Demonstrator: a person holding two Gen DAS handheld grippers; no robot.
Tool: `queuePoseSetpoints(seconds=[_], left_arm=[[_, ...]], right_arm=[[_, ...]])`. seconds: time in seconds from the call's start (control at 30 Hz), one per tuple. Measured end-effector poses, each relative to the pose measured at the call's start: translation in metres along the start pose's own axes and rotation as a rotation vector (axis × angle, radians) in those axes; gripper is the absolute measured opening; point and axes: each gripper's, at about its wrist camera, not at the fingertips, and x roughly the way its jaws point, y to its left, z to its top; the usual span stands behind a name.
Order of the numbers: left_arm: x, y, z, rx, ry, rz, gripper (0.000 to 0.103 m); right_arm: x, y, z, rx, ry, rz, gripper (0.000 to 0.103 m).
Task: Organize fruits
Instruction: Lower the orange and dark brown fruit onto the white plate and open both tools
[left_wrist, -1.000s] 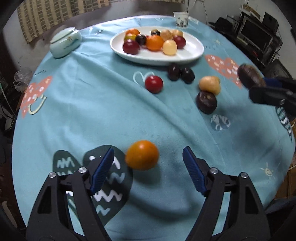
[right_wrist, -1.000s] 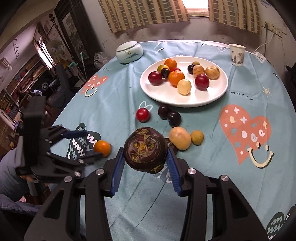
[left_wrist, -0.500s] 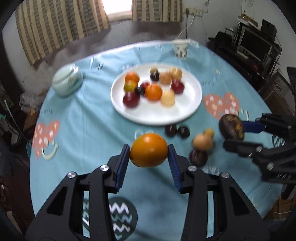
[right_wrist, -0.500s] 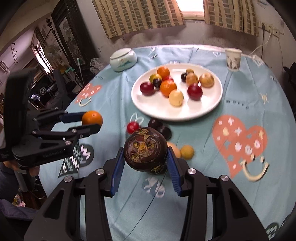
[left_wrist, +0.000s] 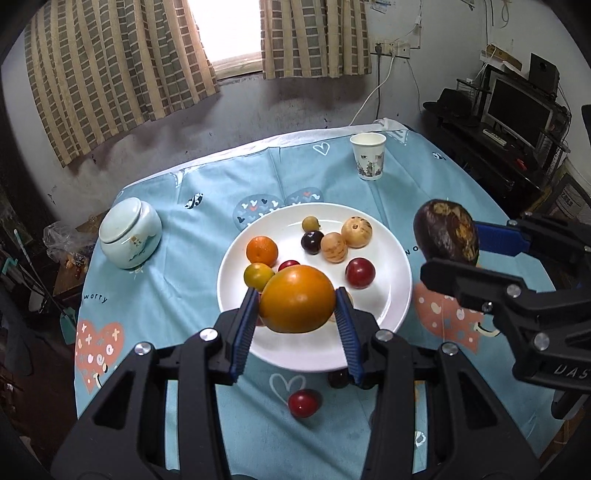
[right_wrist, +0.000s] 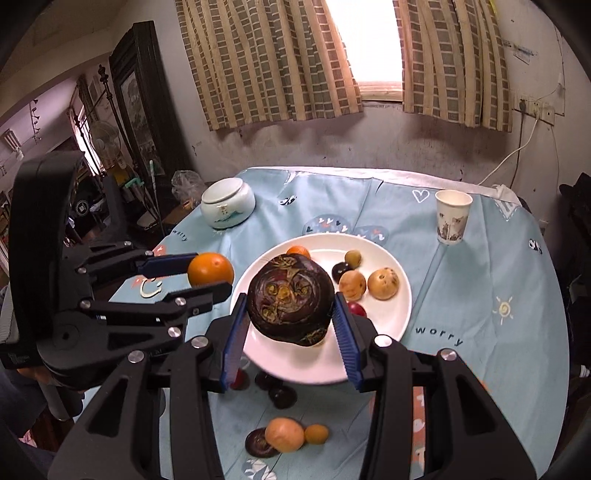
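Note:
My left gripper (left_wrist: 297, 308) is shut on an orange (left_wrist: 297, 299) and holds it in the air over the near side of the white plate (left_wrist: 391, 295). It also shows in the right wrist view (right_wrist: 210, 275) at the left. My right gripper (right_wrist: 288, 314) is shut on a large dark purple fruit (right_wrist: 290, 301), held above the plate (right_wrist: 402, 314); in the left wrist view the fruit (left_wrist: 447, 230) hangs past the plate's right rim. Several small fruits lie on the plate.
A red fruit (left_wrist: 303, 403) and dark fruits (right_wrist: 282, 397) lie on the blue tablecloth before the plate, with a tan fruit (right_wrist: 284, 434) and a small yellow one (right_wrist: 316, 434) nearer. A lidded jar (left_wrist: 129, 232) and a paper cup (left_wrist: 368, 156) stand behind.
My left gripper closed on the orange, lifted it off the cloth and carried it over the plate. My right gripper moved forward with the dark fruit to above the plate.

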Motion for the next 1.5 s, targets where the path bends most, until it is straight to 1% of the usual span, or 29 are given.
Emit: queuePoseSetpoints(seconds=[0.2,0.33,0.47,0.53,0.67,0.77,0.87,0.93,1.0,1.1,1.27,1.4,1.43,1.47,1.5], left_arm=[[0.016,0.006,0.001,-0.015,0.028,0.005,0.043],[0.026,0.014,0.001,-0.039,0.042,0.012,0.043],[0.034,0.043,0.004,-0.107,0.045,0.030,0.043],[0.037,0.056,0.006,-0.128,0.040,0.049,0.043],[0.045,0.074,0.012,-0.168,0.040,0.060,0.042],[0.055,0.070,0.018,-0.157,0.039,0.035,0.043],[0.072,0.048,0.020,-0.092,0.047,-0.003,0.043],[0.083,0.040,0.019,-0.072,0.062,-0.016,0.043],[0.094,0.038,0.019,-0.081,0.084,-0.019,0.043],[0.105,0.044,0.020,-0.102,0.095,-0.014,0.043],[0.113,0.048,0.023,-0.123,0.099,-0.015,0.043],[0.121,0.044,0.025,-0.127,0.112,-0.022,0.043],[0.124,0.043,0.025,-0.130,0.120,-0.020,0.047],[0.125,0.043,0.024,-0.137,0.122,-0.017,0.053],[0.124,0.043,0.024,-0.141,0.113,-0.007,0.058]], right_arm=[[0.012,-0.008,-0.001,0.015,0.014,0.005,0.045],[0.023,-0.012,-0.006,0.021,0.045,0.000,0.045],[0.027,-0.019,-0.008,0.012,0.052,-0.033,0.045],[0.028,-0.027,-0.009,0.017,0.057,-0.047,0.045],[0.037,-0.040,-0.012,0.024,0.074,-0.080,0.045],[0.051,-0.042,-0.009,0.022,0.085,-0.060,0.045],[0.072,-0.040,-0.005,0.007,0.104,-0.037,0.045],[0.086,-0.040,-0.002,0.010,0.116,-0.029,0.045],[0.098,-0.042,0.002,0.024,0.119,-0.015,0.045],[0.108,-0.044,0.007,0.022,0.119,-0.011,0.045],[0.119,-0.050,0.012,0.026,0.116,-0.007,0.045],[0.127,-0.053,0.015,0.033,0.121,0.004,0.046],[0.129,-0.053,0.016,0.031,0.126,0.000,0.052],[0.132,-0.053,0.016,0.022,0.131,-0.028,0.063],[0.132,-0.053,0.016,0.020,0.130,-0.050,0.081]])
